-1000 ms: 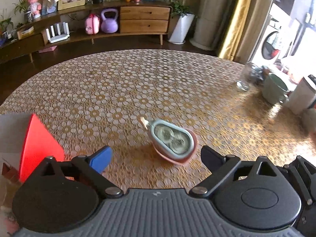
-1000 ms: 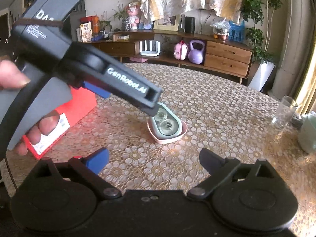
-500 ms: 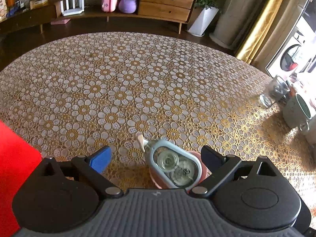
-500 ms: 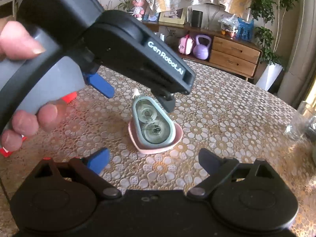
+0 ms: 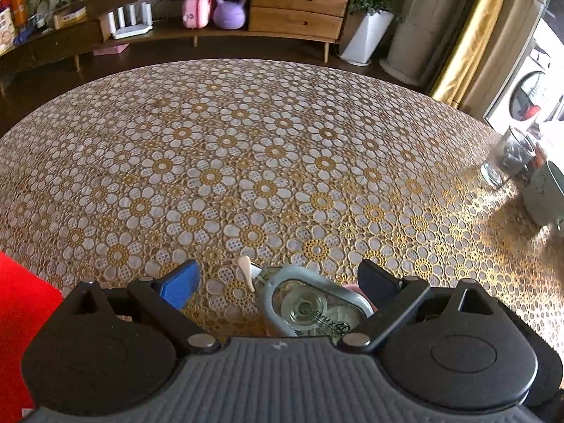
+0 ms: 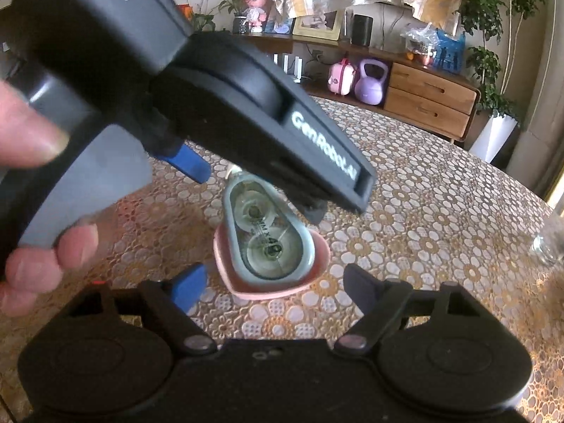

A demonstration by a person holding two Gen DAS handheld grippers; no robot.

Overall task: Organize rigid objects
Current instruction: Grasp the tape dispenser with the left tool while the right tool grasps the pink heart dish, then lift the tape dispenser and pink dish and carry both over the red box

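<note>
A grey-green correction tape dispenser (image 6: 268, 232) lies in a pink heart-shaped dish (image 6: 225, 264) on the flower-patterned table (image 5: 246, 141). My left gripper (image 5: 278, 282) is open and tilted down over it. Its blue and dark fingers stand on either side of the dispenser (image 5: 310, 303) without pressing it. In the right wrist view the left gripper (image 6: 252, 187) hangs over the far end of the dispenser, held by a hand (image 6: 35, 141). My right gripper (image 6: 275, 287) is at the near side, its jaws closing. The dish's near rim sits between the tips, with gaps on both sides.
A red box (image 5: 21, 335) stands at the left, close to the left gripper. A drinking glass (image 5: 511, 155) and a green mug (image 5: 546, 194) are at the table's right edge. The glass (image 6: 550, 243) also shows in the right wrist view.
Both grippers have come down and closer to the dish. The left gripper's fingers now straddle the dispenser. The right gripper's jaws have narrowed around the dish's near rim.
</note>
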